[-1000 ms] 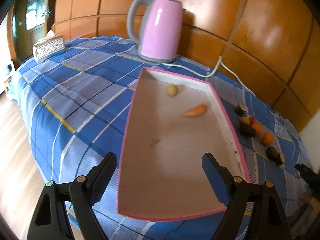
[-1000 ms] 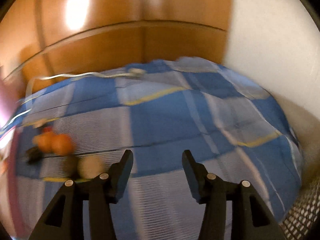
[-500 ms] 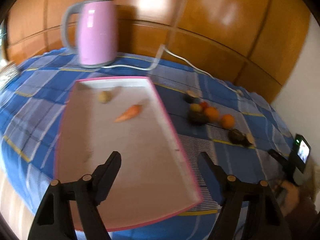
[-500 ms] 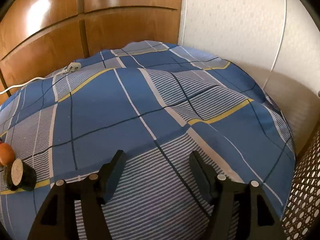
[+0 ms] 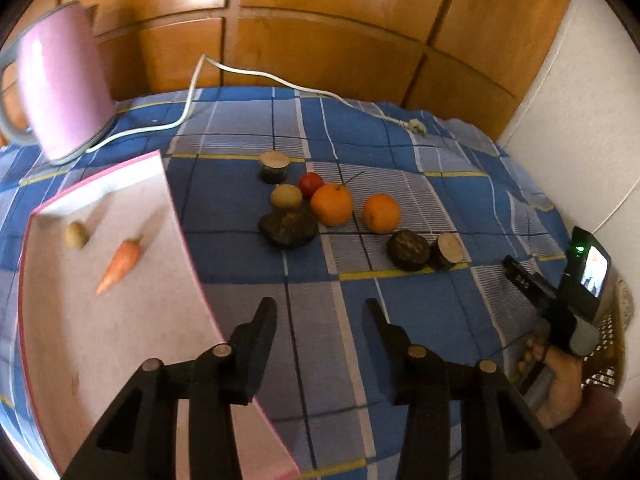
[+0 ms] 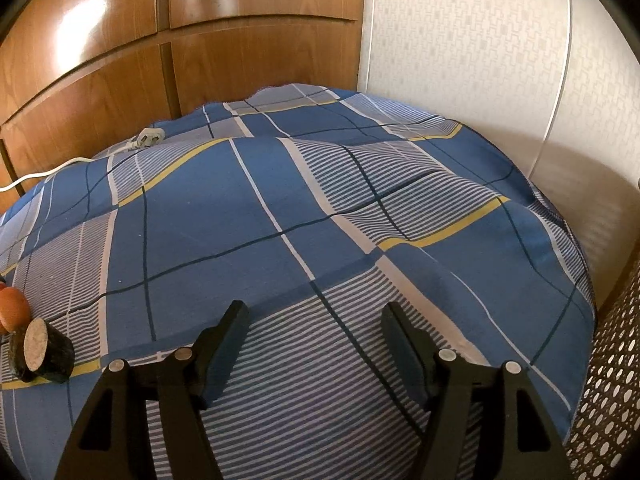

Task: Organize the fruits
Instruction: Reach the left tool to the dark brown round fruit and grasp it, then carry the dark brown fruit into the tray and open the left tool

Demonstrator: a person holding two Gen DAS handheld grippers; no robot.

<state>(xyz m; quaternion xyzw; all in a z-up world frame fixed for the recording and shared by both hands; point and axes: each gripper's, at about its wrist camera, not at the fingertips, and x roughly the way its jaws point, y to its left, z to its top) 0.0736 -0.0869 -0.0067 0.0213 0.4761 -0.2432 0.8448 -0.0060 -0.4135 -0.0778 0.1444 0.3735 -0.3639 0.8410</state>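
A woven plaid cloth point(image 6: 280, 208) in blue, white and yellow covers the worktop, matt and slightly rumpled. Behind it, wood panelling point(image 5: 320, 40) carries a glossy varnish with bright glare. The pink kettle point(image 5: 60, 80) looks like smooth, shiny plastic. The pink-edged tray point(image 5: 100, 320) has a matt pale floor. Two oranges point(image 5: 332, 205) show dimpled skin; the dark fruit point(image 5: 408, 250) is rough.

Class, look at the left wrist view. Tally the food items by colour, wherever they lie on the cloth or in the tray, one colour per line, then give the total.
Orange: 3, two round fruits and a carrot
Red: 1
Yellowish tan: 2
Dark brown or black: 4
Total: 10
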